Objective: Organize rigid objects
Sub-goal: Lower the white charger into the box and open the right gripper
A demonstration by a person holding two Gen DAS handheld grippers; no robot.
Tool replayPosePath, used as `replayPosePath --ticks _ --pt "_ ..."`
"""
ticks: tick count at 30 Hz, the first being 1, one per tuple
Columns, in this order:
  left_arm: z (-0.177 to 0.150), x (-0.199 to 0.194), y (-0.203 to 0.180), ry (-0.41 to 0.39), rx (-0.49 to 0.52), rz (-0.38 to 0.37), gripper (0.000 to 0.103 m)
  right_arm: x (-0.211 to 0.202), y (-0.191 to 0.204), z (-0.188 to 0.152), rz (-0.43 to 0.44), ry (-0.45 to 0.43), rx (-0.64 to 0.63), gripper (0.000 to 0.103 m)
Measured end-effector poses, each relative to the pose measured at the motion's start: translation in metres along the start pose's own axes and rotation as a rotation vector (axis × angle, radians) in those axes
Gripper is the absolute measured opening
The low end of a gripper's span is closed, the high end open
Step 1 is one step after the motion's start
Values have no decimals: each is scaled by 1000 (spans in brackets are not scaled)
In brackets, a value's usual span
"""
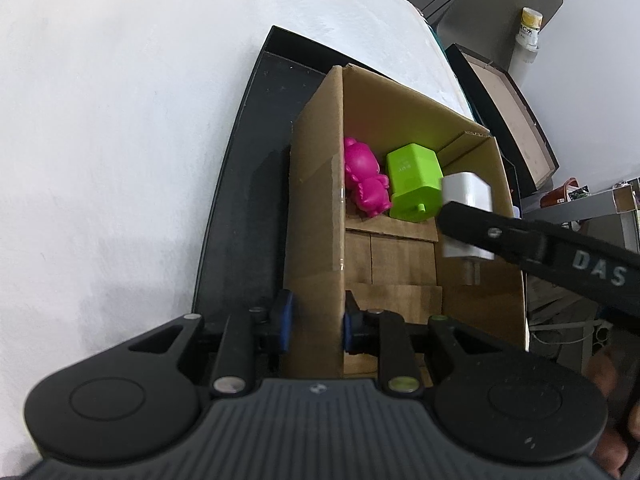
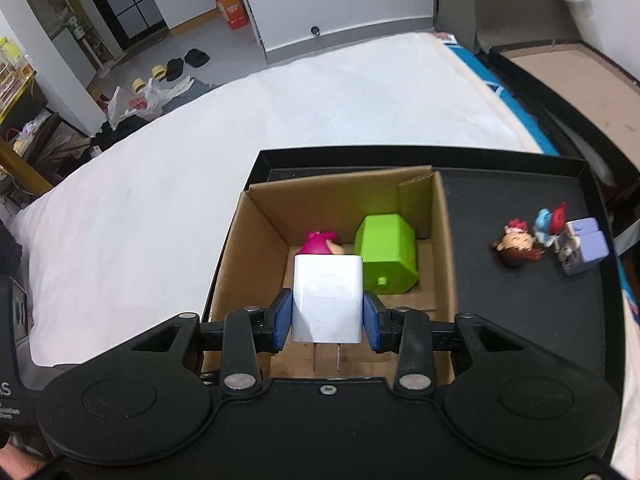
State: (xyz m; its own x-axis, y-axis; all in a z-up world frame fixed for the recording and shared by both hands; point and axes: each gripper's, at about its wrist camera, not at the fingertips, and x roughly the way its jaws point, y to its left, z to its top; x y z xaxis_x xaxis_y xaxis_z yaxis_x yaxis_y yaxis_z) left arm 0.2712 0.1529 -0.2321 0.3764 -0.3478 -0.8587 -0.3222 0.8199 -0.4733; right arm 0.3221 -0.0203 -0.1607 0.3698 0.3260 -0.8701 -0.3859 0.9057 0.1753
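Step in hand: I am placing the white charger [image 2: 327, 298] into the cardboard box [image 2: 256, 232], which sits on the black tray [image 2: 520, 312] on the bed [image 2: 160, 168].
Right claw [image 2: 327, 316]: clenched on the charger, blue pads pressed to its two flanks, prongs pointing back toward my camera.
Left claw [image 1: 314, 324]: pinched on the box's near-left wall, one pad outside and one inside, steadying it.
Where the charger is: above the box's open top, nearer the front wall, not yet resting on the floor.
Box contents: pink figure [image 1: 366, 178] at 11 o'clock from the charger in my right view, green block [image 2: 386, 258] at 1 o'clock.
Doing it well: I judge the free floor lies in front of those two; I would lower straight down there and let go only once the charger rests.
Risk: dropping from height could knock the green block.
Right hand pose: tilted steeply downward, aimed into the box.
Left hand pose: likewise angled down over the wall.
Still waiting: small figurines [image 2: 548, 242] at 3 o'clock on the tray.
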Motion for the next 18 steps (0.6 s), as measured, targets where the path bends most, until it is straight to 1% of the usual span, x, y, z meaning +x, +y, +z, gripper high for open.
replayPosePath --ticks 13,18 --pt "0 0 2 5 -18 -14 23 18 -1 3 47 29 77 37" --pt "0 0 2 6 -21 -12 23 22 2 3 88 38 98 37"
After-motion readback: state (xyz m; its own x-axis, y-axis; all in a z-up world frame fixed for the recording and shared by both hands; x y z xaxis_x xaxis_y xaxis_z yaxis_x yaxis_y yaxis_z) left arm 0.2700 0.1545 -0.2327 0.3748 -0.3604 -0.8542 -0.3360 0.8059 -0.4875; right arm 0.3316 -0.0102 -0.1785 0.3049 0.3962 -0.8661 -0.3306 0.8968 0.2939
